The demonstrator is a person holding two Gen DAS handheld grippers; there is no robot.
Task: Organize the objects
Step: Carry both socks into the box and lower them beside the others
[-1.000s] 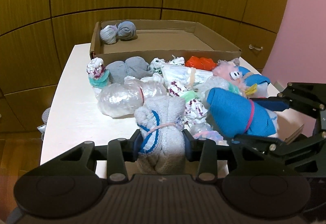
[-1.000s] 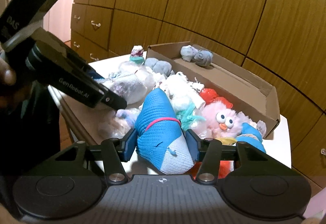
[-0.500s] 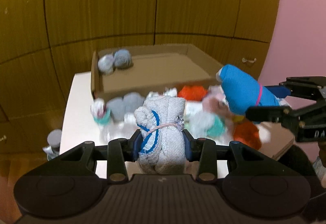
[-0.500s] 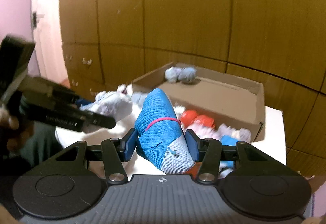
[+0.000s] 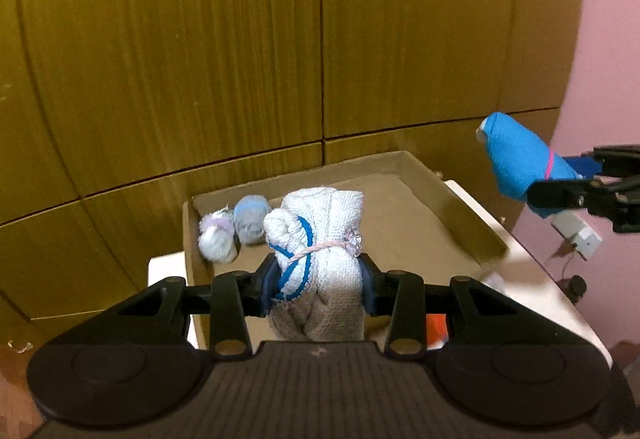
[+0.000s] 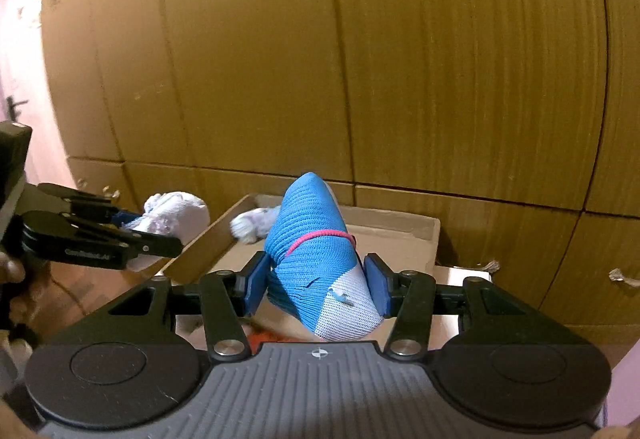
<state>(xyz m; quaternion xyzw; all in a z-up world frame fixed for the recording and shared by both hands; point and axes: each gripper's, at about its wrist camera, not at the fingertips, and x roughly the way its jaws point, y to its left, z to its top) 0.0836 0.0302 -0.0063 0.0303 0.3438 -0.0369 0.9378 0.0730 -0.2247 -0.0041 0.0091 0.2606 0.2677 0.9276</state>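
Note:
My left gripper [image 5: 318,281] is shut on a white sock bundle [image 5: 320,239] with a blue stripe and a pink band. It hangs over the near part of the cardboard box [image 5: 452,199]. Two rolled sock balls [image 5: 236,227] lie in the box's far left corner. My right gripper [image 6: 314,281] is shut on a blue sock bundle [image 6: 312,239] tied with a pink band; it hangs above the box [image 6: 400,235]. In the left wrist view that blue bundle [image 5: 520,167] and the right gripper show at the right edge. In the right wrist view the left gripper with the white bundle [image 6: 172,215] shows at the left.
Wooden cabinet doors [image 5: 240,59] rise right behind the box. The white table [image 5: 532,279] carries the box; its right edge meets a pink wall [image 5: 600,59] with a socket [image 5: 576,235]. Something orange [image 5: 436,323] peeks out below the left gripper.
Both grippers have risen from the pile on the table and gone forward over the box, each with its bundle. The pile has dropped out of view.

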